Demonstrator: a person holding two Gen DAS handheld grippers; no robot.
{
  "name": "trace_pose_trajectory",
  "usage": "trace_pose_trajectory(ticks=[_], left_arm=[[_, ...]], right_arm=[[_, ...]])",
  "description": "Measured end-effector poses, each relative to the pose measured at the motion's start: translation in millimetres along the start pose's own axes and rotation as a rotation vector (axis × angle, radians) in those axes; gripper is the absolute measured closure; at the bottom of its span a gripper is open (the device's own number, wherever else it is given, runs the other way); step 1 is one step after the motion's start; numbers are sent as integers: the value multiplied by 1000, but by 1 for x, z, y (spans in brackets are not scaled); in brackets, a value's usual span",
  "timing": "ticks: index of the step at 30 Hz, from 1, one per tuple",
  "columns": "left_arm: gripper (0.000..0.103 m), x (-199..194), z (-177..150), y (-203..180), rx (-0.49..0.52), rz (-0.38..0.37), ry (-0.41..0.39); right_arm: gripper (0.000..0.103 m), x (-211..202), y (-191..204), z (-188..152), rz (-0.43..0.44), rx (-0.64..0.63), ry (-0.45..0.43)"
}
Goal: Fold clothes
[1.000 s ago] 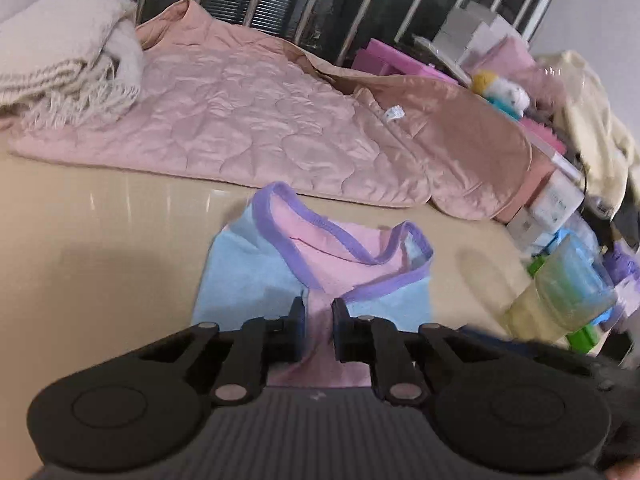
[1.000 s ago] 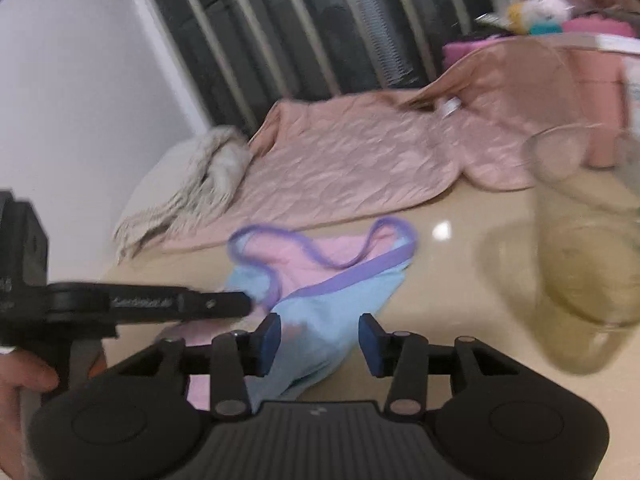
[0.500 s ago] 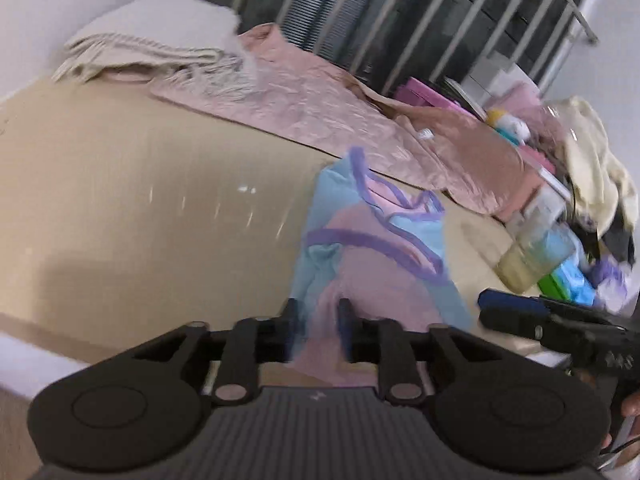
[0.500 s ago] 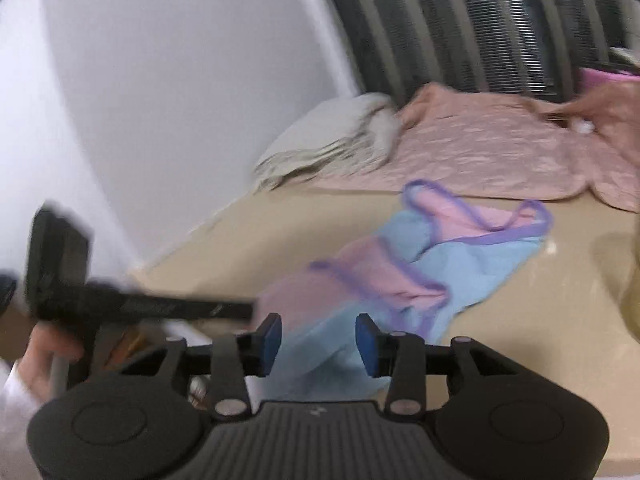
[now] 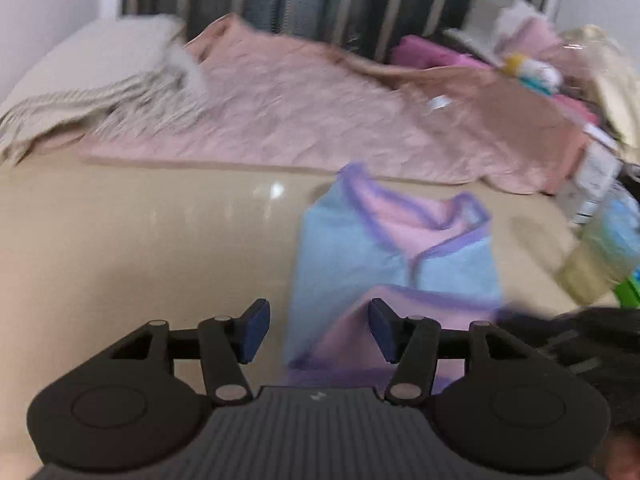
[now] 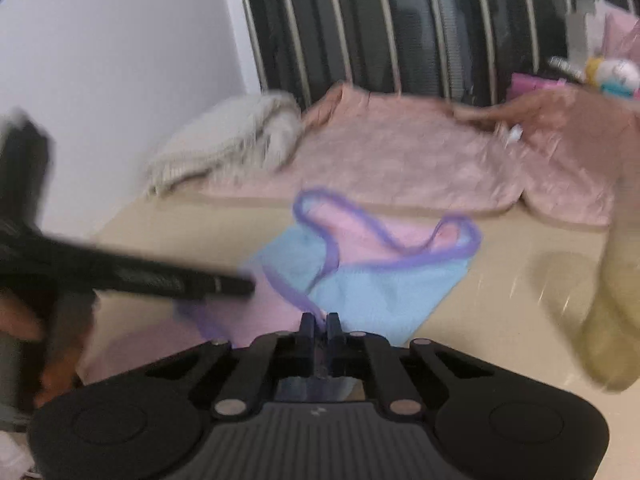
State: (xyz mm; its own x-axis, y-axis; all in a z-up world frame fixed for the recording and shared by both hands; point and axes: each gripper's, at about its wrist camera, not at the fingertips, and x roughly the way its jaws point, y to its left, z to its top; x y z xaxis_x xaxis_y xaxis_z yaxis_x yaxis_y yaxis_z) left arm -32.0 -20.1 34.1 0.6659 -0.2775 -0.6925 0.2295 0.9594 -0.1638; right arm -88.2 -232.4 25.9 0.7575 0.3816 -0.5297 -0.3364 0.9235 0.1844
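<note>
Blue-pink garment (image 6: 372,276) pinched by right hand-held gripper (image 6: 319,322).

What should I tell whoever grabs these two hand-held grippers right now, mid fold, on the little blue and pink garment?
Left hand-held gripper: open, jaws have just been opening, nothing pinched; the garment's near left edge lies just ahead, between its fingers.
Right hand-held gripper: has just closed and is shut on the purple-trimmed near edge of the blue and pink garment.
Garment: on the beige table, near end already doubled over, pink side up. Pink quilted blanket and cream throw lie behind it, a yellowish cup to the right.
Done: one partial fold.
Left: probably carry the held edge over, flatten and square up.
</note>
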Motion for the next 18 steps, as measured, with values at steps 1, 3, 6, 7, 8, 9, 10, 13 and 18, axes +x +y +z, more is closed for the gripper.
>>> trace_pose_trajectory(ticks=[1,3,6,7,8,9,10,13,18], left_arm=[[44,-3,-2,4,-9,-6,-9],[38,-14,-2,5,-6,-53,-47],[20,-24,4,-4,47,-124,-74],[20,-22,6,-9,72,-130,-64],[20,-18,8,-16,98,-121,-46],[20,-12,10,-22,118,-112,-25],[20,-5,10,-27,126,-106,-7],[21,10,14,-33,106,-174,40],[43,27,13,-56,165,-206,90]], right_arm=[[99,-9,-1,6,-6,0,-32],[99,-30,-3,20,0,-14,-103],[99,-58,-6,41,26,-48,-183],[99,-65,-6,48,48,-68,-191],[99,-67,-6,45,46,-86,-171],[99,-68,-5,43,43,-105,-150],[99,-69,-5,40,40,-124,-129],[99,-72,-4,32,32,-179,-66],[98,-53,-18,-5,-72,-112,75]])
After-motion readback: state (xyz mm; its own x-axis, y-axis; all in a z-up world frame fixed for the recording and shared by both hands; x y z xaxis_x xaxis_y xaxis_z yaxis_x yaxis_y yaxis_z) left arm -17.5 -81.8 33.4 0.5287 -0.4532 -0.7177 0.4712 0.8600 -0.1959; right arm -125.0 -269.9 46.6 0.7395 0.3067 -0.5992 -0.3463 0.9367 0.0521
